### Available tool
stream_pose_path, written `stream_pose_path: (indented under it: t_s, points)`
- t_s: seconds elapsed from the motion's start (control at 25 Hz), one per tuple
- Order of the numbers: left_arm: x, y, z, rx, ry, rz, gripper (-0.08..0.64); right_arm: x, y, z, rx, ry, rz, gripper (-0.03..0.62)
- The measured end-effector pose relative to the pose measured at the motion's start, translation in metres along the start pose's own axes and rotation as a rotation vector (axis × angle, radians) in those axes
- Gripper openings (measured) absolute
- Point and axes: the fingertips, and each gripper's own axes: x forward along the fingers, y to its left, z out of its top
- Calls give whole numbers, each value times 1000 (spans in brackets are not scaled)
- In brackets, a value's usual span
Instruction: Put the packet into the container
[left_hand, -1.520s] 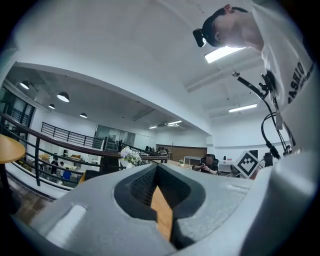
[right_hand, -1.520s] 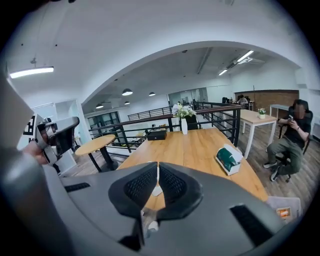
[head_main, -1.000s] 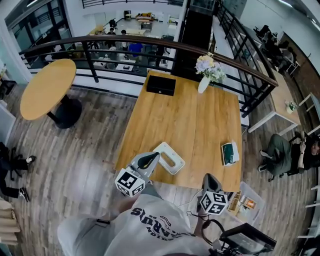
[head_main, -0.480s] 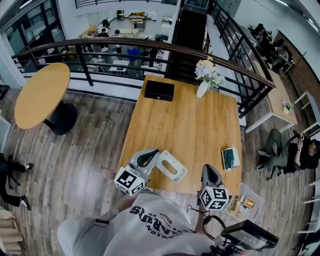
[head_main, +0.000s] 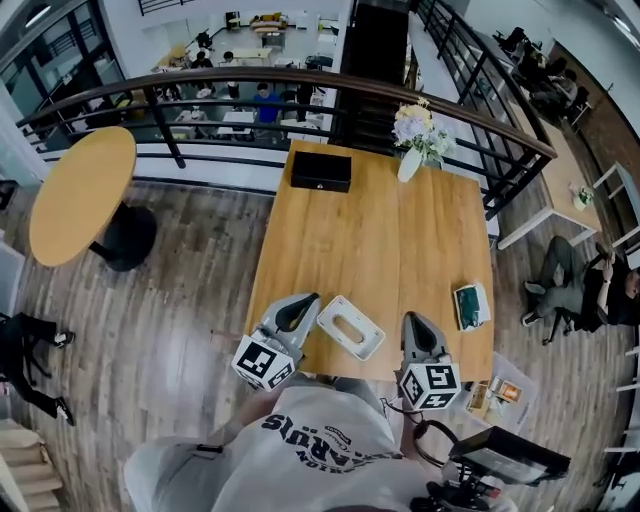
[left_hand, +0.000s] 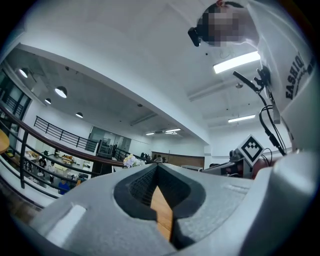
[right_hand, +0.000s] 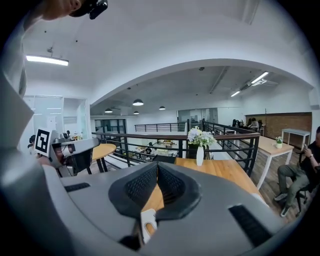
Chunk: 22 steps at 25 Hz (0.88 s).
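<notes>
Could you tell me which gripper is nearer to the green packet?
The right gripper; the left gripper sits on the far side of the white container from the packet.

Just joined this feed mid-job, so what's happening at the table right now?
A person stands at the near edge of the wooden table, one hand-held gripper in each hand. Both are shut and hold nothing. The left hand-held gripper is close beside the white container. The right hand-held gripper is between that container and the packet, which lies untouched near the table's right edge.
</notes>
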Motion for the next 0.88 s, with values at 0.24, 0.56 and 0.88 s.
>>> stream_pose_path:
  t_s: [0.24,0.56,0.88]
  points:
    - [8,-11,6,-23,26,50,0,10,-2,7,-1,19,65,8]
    - [32,-28,23,2,27,37,0,15,-6,23,-11,1,137,8]
    - [39,-38,14,10,52,30,0,20,-21,36,-8,-51,129,8]
